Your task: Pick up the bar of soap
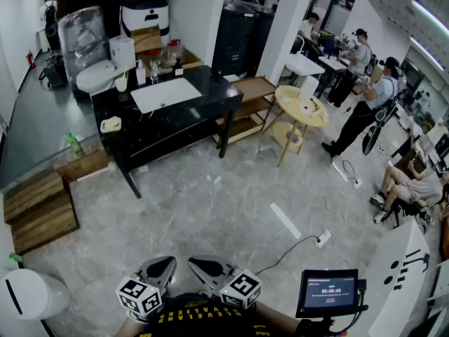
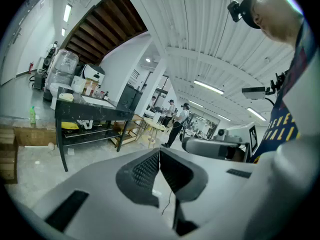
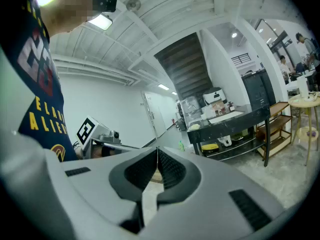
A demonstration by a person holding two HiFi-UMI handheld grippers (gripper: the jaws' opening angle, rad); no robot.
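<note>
The bar of soap (image 1: 110, 123) is pale yellow and lies in a small white dish at the left end of the black table (image 1: 210, 100), far across the floor from me. It also shows small in the left gripper view as the soap (image 2: 65, 97) and in the right gripper view as the soap (image 3: 194, 126). Both grippers are held close to my body at the bottom of the head view. My left gripper (image 1: 165, 264) and right gripper (image 1: 202, 264) point toward the table. Each has its jaws shut with nothing between them, seen again as the left gripper (image 2: 159, 151) and the right gripper (image 3: 157, 150).
The table carries a white basin (image 1: 165, 93), bottles and a white appliance (image 1: 144, 14). Wooden steps (image 1: 38, 209) and a white bin (image 1: 31, 293) stand at the left. A round yellow table (image 1: 302, 107), several people, a floor cable with power strip (image 1: 322, 239) and a tablet (image 1: 327, 292) are at the right.
</note>
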